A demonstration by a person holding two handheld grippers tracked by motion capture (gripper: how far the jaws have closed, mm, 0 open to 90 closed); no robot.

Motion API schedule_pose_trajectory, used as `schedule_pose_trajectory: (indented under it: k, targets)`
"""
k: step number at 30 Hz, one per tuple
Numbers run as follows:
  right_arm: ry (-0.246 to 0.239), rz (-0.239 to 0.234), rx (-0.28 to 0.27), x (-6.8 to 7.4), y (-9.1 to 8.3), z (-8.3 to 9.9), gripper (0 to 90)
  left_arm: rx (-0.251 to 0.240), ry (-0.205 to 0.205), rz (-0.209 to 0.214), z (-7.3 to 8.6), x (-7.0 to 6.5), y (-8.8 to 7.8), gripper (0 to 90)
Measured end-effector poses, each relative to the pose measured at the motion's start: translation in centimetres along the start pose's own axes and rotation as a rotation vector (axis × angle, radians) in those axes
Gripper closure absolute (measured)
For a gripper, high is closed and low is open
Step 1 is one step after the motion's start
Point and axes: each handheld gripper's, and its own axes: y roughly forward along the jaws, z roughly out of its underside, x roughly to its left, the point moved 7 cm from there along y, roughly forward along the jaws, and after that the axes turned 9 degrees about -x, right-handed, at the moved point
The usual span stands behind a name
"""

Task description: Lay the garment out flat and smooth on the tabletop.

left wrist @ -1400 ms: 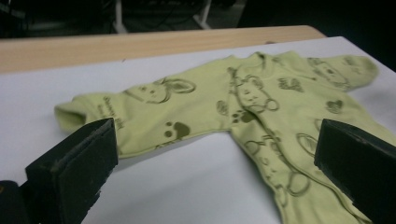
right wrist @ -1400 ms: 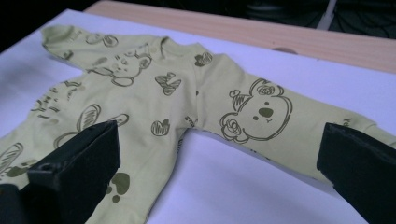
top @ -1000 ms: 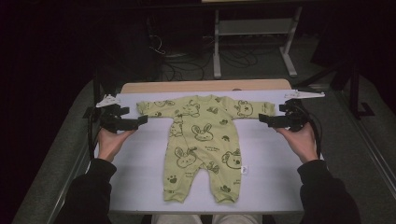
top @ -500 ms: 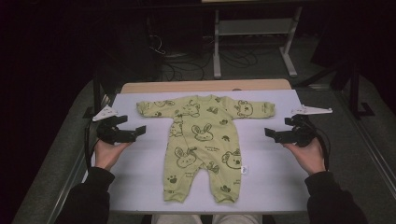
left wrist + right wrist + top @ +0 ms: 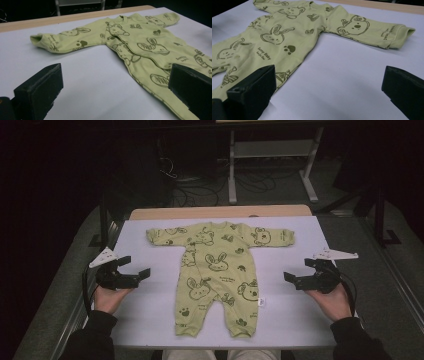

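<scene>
Yellow-green cotton, printed with dark rabbits, bears and paw marks, makes up the baby romper (image 5: 217, 270) spread flat at the middle of the white bench (image 5: 150, 320). Its long axis runs from the upper centre of the high view, where the neck lies, down to the two feet at the lower centre; both sleeves stretch out sideways, one cuff toward the upper left, the other toward the upper right.

The left tool (image 5: 129, 272) sits at the lower left of the high view, the right tool (image 5: 299, 275) at the lower right, each well apart from the cloth. Both have their jaws wide apart and grip nothing.

Compared with half a second ago, both tools have drawn farther down the frame and away from the sleeve cuffs, while the romper has kept its place.

In the right gripper view, small print on the chest reads "Sunny Baby", with a line beneath too small to make out. A small white tag (image 5: 261, 302) shows at one leg.
</scene>
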Motion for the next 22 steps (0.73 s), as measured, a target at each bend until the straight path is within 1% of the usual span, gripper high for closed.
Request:
schedule_pose_trajectory:
  k: [2, 5, 8, 10, 11, 12, 13, 14, 15, 17, 19, 21, 22]
  targets:
    - [0.003, -0.004, -0.009, 0.2, -0.3, 0.4, 0.0, 0.004, -0.004, 0.003, 0.7, -0.1, -0.4, 0.0]
    - [-0.016, 0.0, -0.012, 0.4, -0.6, 1.3, 0.0, 0.028, -0.013, 0.016, 1.6, -0.3, -0.9, 0.0]
    - [-0.008, -0.001, -0.001, 0.5, -1.0, 2.4, 0.0, 0.015, -0.014, 0.011, 2.1, -0.5, -1.6, 0.0]
    - [-0.004, 0.005, 0.005, 0.5, -1.3, 3.1, 0.0, 0.01, -0.006, 0.004, 2.5, -0.7, -2.0, 0.0]
    - [-0.002, 0.008, 0.007, 0.6, -1.5, 3.4, 0.0, 0.01, 0.007, -0.001, 2.7, -0.8, -2.2, 0.0]
    - [-0.002, 0.01, 0.006, 0.6, -1.6, 3.6, 0.0, -0.004, 0.015, -0.01, 2.8, -0.9, -2.4, 0.0]
    - [-0.001, 0.009, 0.005, 0.6, -1.7, 3.7, 0.0, -0.015, 0.027, -0.013, 3.0, -1.1, -2.6, 0.0]
    - [0.002, 0.011, 0.003, 0.6, -1.8, 3.8, 0.0, -0.016, 0.027, -0.006, 3.2, -1.2, -2.7, 0.0]
    - [0.001, 0.011, 0.0, 0.5, -1.8, 3.8, 0.0, -0.016, 0.019, 0.002, 3.3, -1.3, -2.9, 0.0]
    - [0.001, 0.017, -0.005, 0.4, -1.8, 3.9, 0.0, -0.006, 0.012, 0.006, 3.6, -1.3, -2.9, 0.0]
    - [0.003, 0.018, -0.011, 0.3, -1.8, 3.9, 0.0, 0.009, 0.016, 0.008, 4.0, -1.2, -2.8, 0.0]
    - [0.007, 0.021, -0.017, 0.3, -1.8, 3.9, 0.0, 0.025, 0.011, 0.017, 4.2, -1.3, -2.7, 0.0]
    - [0.01, 0.022, -0.018, 0.2, -1.8, 3.9, 0.0, 0.024, 0.013, 0.02, 4.3, -1.3, -2.6, 0.0]
